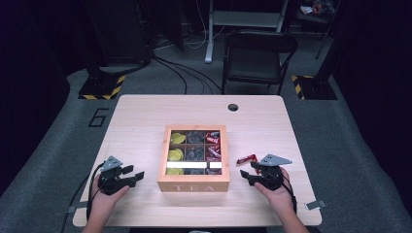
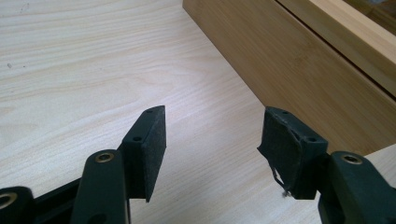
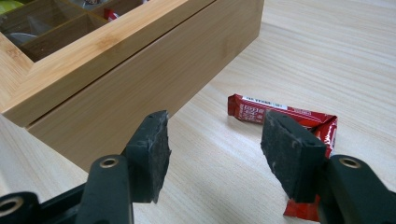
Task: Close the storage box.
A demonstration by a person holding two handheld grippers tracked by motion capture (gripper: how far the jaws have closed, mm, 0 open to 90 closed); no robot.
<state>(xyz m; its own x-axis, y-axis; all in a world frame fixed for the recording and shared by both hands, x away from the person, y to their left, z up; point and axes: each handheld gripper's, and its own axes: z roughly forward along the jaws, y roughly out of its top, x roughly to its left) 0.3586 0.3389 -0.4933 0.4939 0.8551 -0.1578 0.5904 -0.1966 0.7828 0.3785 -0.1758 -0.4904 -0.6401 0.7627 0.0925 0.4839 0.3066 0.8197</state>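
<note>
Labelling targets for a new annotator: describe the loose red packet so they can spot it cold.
Start at the wooden tea box in the middle of the table. Just off its right side, by the right gripper, a red packet lies flat on the bare wood. It is the one red wrapper outside the box; the others sit in compartments.

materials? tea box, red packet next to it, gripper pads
Tea box: looks like bamboo or light wood, smooth matte finish; fine straight grain and a seam under the lid. Red packet: thin glossy plastic or foil film; it shines and creases, with a crimped end. Right gripper pads: dark, matte rubber or foam by the look; rough, chipped edges. Table: pale wood-grain top, possibly laminate.
</note>
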